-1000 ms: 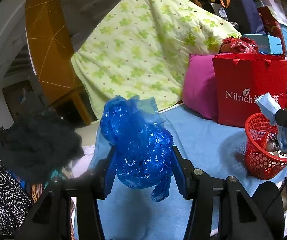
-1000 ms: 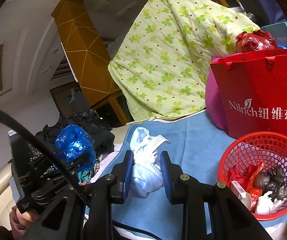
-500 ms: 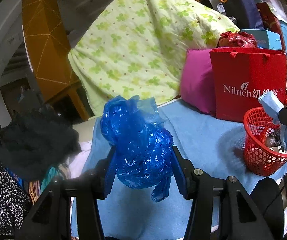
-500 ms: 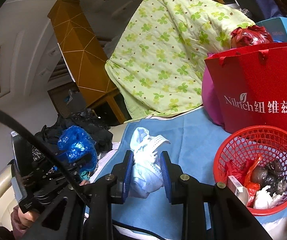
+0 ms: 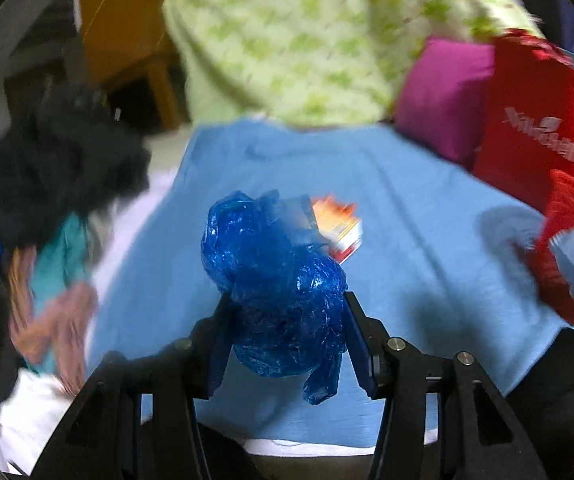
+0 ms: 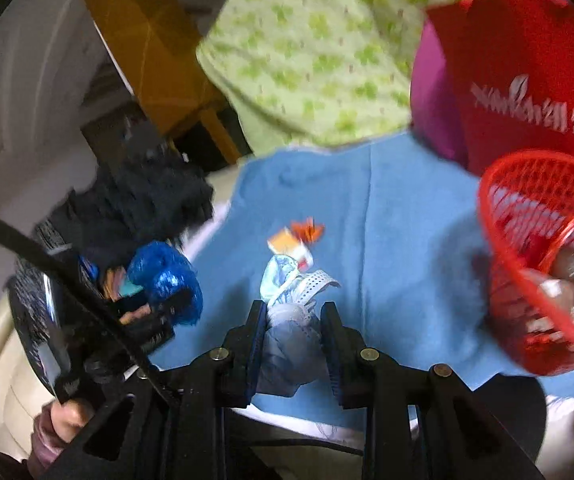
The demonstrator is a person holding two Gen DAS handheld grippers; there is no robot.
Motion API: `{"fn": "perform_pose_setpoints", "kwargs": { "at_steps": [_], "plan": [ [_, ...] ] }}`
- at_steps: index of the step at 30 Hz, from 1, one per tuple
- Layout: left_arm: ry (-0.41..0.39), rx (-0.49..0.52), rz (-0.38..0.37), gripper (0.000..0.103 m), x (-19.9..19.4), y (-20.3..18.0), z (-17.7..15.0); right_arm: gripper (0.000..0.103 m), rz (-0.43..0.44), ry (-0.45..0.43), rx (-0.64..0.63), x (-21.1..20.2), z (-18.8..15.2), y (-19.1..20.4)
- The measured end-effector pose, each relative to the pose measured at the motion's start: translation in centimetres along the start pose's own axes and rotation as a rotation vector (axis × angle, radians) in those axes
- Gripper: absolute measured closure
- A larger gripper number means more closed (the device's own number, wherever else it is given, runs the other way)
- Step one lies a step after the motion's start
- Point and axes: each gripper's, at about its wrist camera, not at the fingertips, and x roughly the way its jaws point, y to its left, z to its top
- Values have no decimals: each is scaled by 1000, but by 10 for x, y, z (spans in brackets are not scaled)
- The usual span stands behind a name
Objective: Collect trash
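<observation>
My left gripper [image 5: 285, 332] is shut on a crumpled blue plastic bag [image 5: 271, 280], which bulges above its fingers. My right gripper [image 6: 293, 332] is shut on a wad of white and pale blue face masks [image 6: 291, 308]. Both hang low over a light blue cloth [image 5: 407, 200] on the bed. A small orange and white packet [image 5: 341, 228] lies on that cloth just beyond the blue bag; in the right wrist view the packet [image 6: 293, 242] sits ahead of the masks. A red mesh basket [image 6: 519, 216] holding several bits of trash stands at the right. The left gripper with its bag [image 6: 165, 280] shows at the left of the right wrist view.
A red paper shopping bag [image 6: 527, 88] and a magenta pillow [image 5: 443, 96] stand behind the basket. A green flowered quilt [image 5: 307, 40] is heaped at the back. Dark clothes [image 5: 47, 168] pile up at the left. An orange-brown wooden cabinet [image 6: 147, 48] stands behind them.
Both grippers have dropped and tilted toward the blue cloth, blurring the views. The orange and white packet has come into sight. Both grips are unchanged.
</observation>
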Motion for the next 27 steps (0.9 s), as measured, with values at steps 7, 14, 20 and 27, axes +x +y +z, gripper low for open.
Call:
{"fn": "perform_pose_setpoints", "kwargs": {
  "at_steps": [7, 14, 20, 27],
  "plan": [
    [95, -79, 10, 50, 77, 32, -18, 73, -144, 138, 20, 103, 1, -21],
    [85, -64, -8, 48, 115, 34, -23, 73, -293, 197, 40, 169, -2, -42],
    [2, -73, -47, 43, 126, 39, -27, 73, -349, 205, -27, 180, -8, -38],
    [-3, -99, -101, 38, 139, 48, -32, 73, -357, 220, -23, 183, -7, -37]
  ]
}}
